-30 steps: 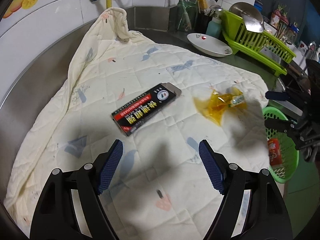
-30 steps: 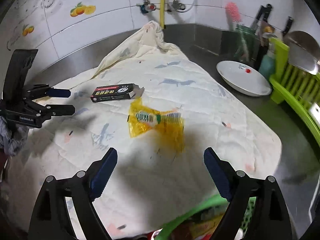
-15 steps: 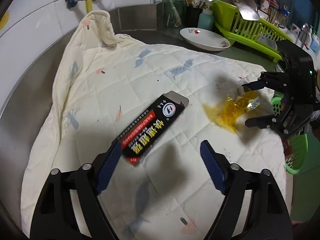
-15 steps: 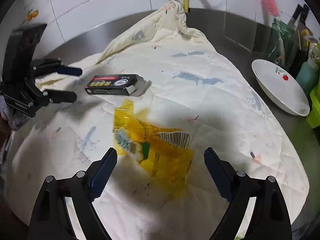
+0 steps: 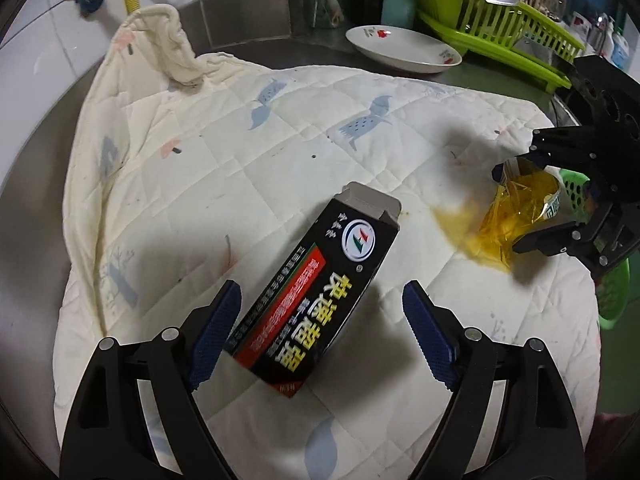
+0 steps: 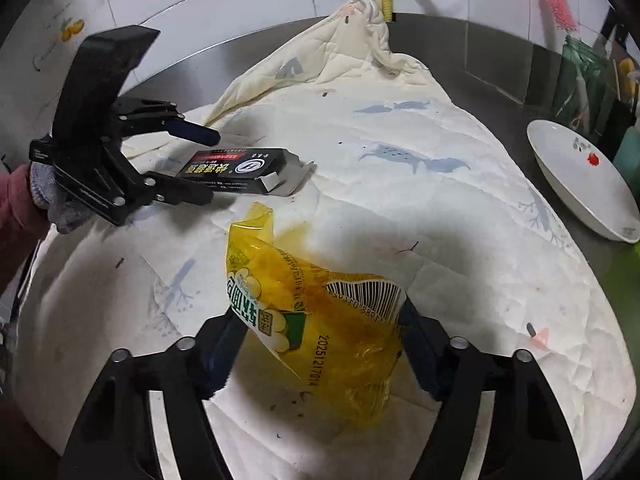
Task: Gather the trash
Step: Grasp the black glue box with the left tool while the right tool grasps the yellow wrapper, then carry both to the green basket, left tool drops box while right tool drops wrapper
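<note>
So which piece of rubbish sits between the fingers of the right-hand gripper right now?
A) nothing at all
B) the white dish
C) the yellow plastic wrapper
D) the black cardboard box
C: in the right wrist view the yellow plastic wrapper fills the gap of the right gripper, whose jaws have just been closing on it, while the black cardboard box lies between the open jaws of the left gripper.

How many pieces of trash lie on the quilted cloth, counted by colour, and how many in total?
Black: 1, the black carton, lying between the open pads of the left gripper.
Yellow: 1, the yellow wrapper, with the right gripper closed on it.
Total: 2
</note>
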A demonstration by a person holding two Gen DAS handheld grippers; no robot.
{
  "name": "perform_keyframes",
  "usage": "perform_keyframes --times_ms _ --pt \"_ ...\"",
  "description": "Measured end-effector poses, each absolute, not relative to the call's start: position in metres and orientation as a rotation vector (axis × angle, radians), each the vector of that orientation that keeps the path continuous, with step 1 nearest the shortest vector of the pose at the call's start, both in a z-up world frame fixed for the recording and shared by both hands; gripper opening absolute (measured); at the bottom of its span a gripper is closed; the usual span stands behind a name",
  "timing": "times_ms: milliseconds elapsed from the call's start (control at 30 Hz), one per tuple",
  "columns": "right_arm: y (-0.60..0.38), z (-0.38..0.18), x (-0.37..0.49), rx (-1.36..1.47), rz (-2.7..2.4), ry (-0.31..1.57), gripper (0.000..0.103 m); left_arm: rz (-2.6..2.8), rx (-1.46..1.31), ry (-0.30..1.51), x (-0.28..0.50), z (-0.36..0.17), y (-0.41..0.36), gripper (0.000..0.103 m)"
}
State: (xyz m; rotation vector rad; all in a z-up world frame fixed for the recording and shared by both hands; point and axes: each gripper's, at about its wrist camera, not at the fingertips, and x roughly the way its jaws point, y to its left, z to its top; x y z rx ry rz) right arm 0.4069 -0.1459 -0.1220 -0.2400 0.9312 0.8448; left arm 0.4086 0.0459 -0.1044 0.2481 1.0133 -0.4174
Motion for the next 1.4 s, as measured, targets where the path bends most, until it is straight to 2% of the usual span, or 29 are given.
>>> perform_keyframes --times_ms 300,367,433,600,933,1400 --pt "-0.152 -0.113 0.394 -0.211 0.803 0.910 0.051 -0.436 0.254 1.049 0.425 -0.118 0.041 0.079" --pt "-0.152 -0.112 0.389 -0.221 0.797 0.907 0.049 -0.439 0.265 1.055 0.426 -0.121 0.038 0.072" --pt "-0.154 -0.111 0.386 -0.213 0.799 0.905 0.046 -0.435 0.266 1.056 0.426 -0.122 0.038 0.069" --pt "-0.151 -0.112 0.378 -0.208 0.783 0.906 0.043 -0.418 0.252 1.046 0.422 -0.120 0.036 0.050" --pt "-0.170 -0.097 0.350 -0.134 0.731 0.875 0.042 -0.317 0.198 1.025 0.394 -0.112 0.033 0.047" --pt "-0.228 -0.067 0.271 -0.055 0.565 0.826 0.042 -0.280 0.160 0.928 0.318 -0.063 0.022 0.047"
